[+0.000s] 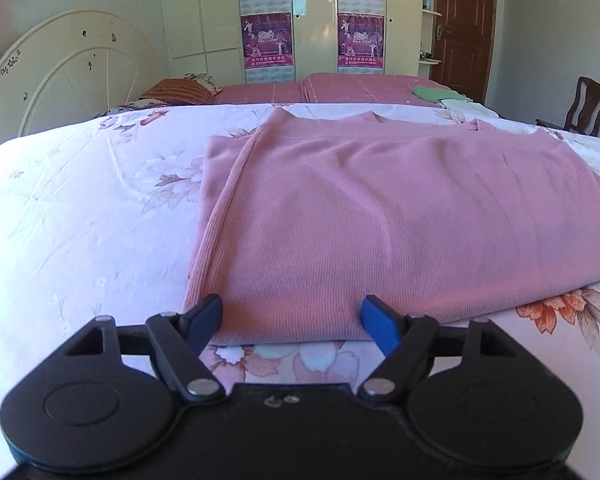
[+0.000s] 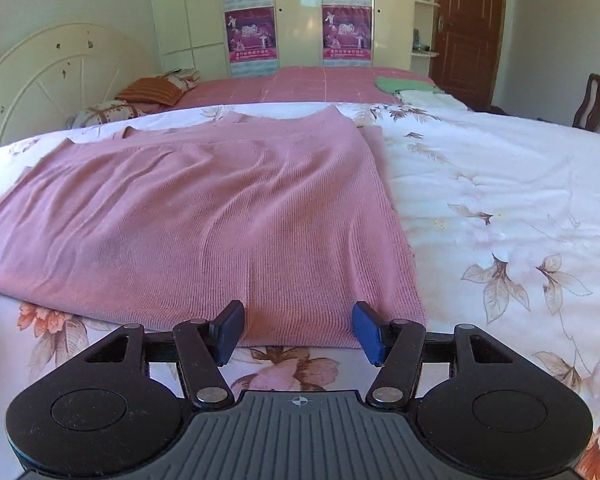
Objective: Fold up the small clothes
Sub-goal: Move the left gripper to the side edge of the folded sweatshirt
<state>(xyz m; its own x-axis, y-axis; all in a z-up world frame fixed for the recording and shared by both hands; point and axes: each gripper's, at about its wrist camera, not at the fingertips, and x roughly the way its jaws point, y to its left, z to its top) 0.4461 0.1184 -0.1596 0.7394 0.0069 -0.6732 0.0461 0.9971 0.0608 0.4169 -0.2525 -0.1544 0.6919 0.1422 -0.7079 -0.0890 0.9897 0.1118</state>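
Note:
A pink knit sweater (image 1: 380, 208) lies flat on the bed's floral sheet (image 1: 80, 220), its sides folded inward. My left gripper (image 1: 292, 322) is open, its blue pads either side of the sweater's near left hem corner, low over the sheet. In the right wrist view the same sweater (image 2: 204, 220) spreads to the left. My right gripper (image 2: 298, 330) is open, its pads either side of the near right hem corner. Neither gripper holds cloth.
A pink checked blanket (image 2: 300, 84) covers the far half of the bed, with folded green and white clothes (image 2: 404, 86) and pillows (image 2: 152, 90) on it. A cream headboard (image 1: 60, 72) stands left. A wardrobe, a brown door (image 2: 468, 28) and a wooden chair (image 2: 596, 104) lie beyond.

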